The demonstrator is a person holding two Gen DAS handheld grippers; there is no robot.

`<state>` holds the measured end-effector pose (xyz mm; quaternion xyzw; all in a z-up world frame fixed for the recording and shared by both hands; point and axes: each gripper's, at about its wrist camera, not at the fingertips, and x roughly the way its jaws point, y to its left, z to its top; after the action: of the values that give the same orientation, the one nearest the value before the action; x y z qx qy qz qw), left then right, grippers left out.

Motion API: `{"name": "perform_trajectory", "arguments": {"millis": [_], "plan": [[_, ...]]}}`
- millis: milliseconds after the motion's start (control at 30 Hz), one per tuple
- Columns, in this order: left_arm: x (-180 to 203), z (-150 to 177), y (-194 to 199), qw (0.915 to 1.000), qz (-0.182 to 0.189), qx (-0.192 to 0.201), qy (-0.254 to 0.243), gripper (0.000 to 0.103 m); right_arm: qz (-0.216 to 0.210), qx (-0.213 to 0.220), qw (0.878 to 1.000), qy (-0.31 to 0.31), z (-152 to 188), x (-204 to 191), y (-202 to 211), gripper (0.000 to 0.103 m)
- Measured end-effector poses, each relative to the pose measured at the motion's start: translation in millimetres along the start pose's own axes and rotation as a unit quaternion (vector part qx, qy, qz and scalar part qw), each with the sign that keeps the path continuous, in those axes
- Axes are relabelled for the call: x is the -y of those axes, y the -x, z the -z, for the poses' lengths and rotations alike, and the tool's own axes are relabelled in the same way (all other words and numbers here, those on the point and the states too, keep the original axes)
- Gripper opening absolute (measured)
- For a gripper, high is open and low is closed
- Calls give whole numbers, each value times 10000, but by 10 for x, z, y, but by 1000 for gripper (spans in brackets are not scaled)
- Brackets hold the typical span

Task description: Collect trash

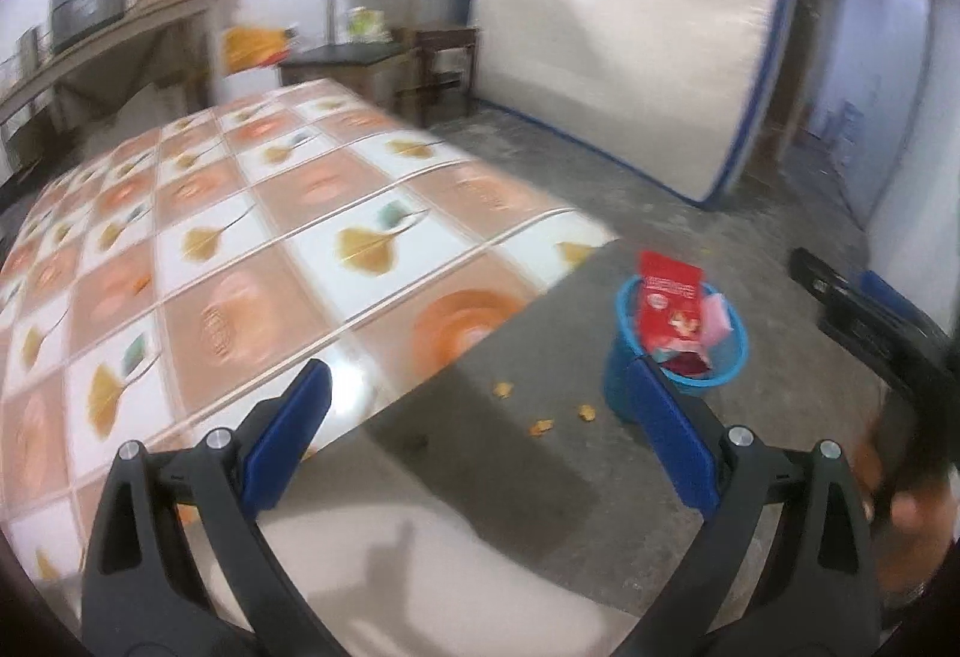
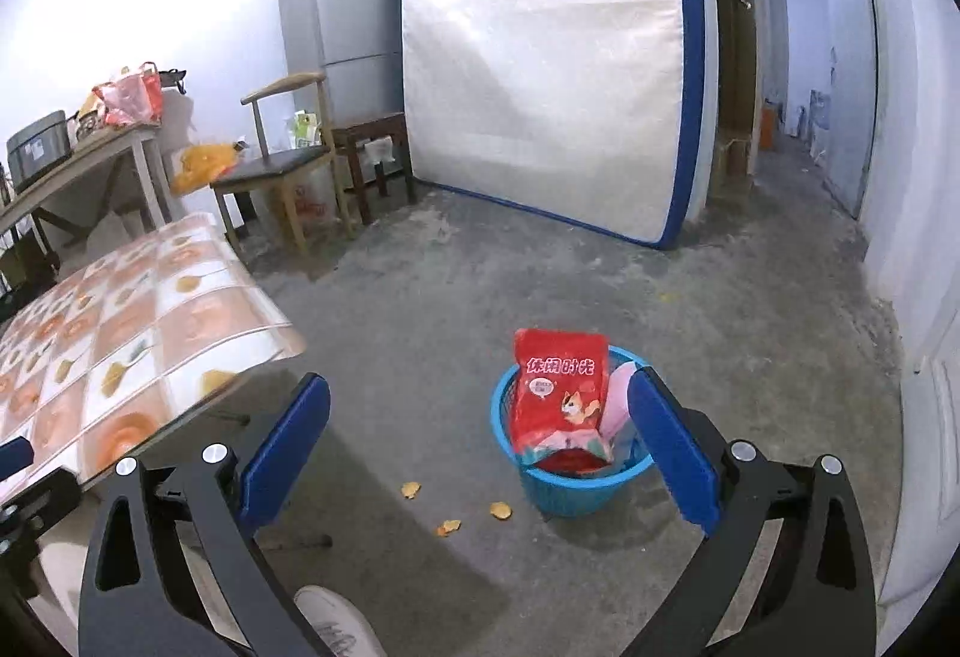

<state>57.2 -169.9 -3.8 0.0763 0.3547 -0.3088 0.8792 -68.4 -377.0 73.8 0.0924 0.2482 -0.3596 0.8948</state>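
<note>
Plainly, red snack bag [image 2: 558,393] printed 休闲时光, squirrel cartoon, blue basket [image 2: 564,489]

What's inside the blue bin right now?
The blue bin holds a tall red snack bag standing above the rim, a pink wrapper beside it, and more red packaging lower down. The bag covers whatever lies at the bottom.

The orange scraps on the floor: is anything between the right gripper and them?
Nothing visible. The orange scraps lie on bare concrete left of the blue basket, in front of the open, empty right gripper. The table edge stays off to the left.
</note>
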Motion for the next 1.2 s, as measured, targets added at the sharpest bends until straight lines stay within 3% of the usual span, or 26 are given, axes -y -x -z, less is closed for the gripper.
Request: {"name": "perform_trajectory", "arguments": {"millis": [133, 267, 600, 1200], "plan": [[-112, 86, 53, 9994, -289, -52, 205, 95, 288, 69, 9996, 24, 160, -177, 206, 97], [-218, 147, 125, 9965, -717, -10, 426, 95, 215, -144, 9996, -89, 300, -281, 320, 97], [-228, 222, 264, 9921, -1173, 140, 415, 95, 94, -91, 9990, 437, 386, -563, 510, 97], [-287, 230, 229, 9921, -1145, 46, 515, 95, 190, -279, 9991, 266, 361, -546, 496, 97]]}}
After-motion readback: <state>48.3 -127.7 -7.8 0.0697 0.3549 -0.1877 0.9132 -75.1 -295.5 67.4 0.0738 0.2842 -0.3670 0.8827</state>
